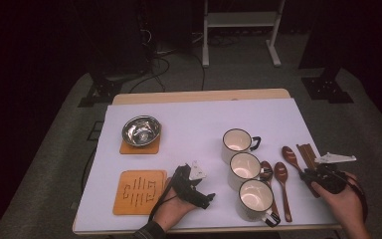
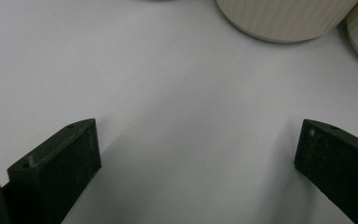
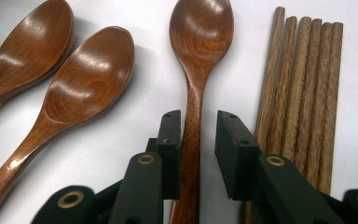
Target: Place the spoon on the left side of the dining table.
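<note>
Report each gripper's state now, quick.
Left gripper: open, nothing between its jaws.
Right gripper: open, jaws either side of the wooden spoon handle, one pad touching, not clamped.

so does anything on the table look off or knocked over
Nothing stands out. The three mugs stand upright, the steel bowl sits on its coaster, and the chopsticks lie bundled side by side. The right gripper straddles one spoon's handle, with a gap on one side.

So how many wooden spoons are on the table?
3. One spoon has its handle between the right gripper's jaws, beside the chopsticks. A second spoon lies next to it, and a third spoon lies beyond that, nearest the mugs.
</note>
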`<state>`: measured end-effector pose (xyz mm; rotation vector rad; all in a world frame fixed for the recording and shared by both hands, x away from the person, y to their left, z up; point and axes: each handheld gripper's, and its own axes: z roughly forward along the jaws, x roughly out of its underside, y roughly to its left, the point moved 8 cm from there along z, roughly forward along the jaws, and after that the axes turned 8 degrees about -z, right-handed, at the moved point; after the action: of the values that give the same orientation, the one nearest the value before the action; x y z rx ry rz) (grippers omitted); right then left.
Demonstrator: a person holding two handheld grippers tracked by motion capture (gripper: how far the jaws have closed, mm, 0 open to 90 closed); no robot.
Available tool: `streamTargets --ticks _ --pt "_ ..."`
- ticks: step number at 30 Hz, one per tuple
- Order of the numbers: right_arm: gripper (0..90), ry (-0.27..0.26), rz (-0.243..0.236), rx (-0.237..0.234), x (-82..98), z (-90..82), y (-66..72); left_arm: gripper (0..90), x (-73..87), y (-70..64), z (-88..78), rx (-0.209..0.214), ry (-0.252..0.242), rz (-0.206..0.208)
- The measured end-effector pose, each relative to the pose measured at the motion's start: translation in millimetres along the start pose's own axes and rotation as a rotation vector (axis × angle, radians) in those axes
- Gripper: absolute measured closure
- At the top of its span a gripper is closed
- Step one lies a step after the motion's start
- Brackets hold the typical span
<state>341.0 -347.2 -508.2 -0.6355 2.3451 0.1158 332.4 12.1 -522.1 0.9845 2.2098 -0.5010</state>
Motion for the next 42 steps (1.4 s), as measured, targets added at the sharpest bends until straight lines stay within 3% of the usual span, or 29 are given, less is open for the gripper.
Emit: streamTargets --ticks 15,25,42 --pt "80.3 0.005 0.022 -0.011 -0.5 0.4 2.4 0.0 0.1 0.0 -0.1 0.0 0.001 0.0" --pt "80.9 -0.006 0.068 -0.035 -2.5 -2.1 -0.1 0.0 0.0 0.0 -0.1 0.0 0.002 0.0" --pt "81.0 -0.053 0.08 -0.045 -17.6 -9.9 -4.6 0.0 0.0 0.3 -0.4 -0.002 0.001 0.003"
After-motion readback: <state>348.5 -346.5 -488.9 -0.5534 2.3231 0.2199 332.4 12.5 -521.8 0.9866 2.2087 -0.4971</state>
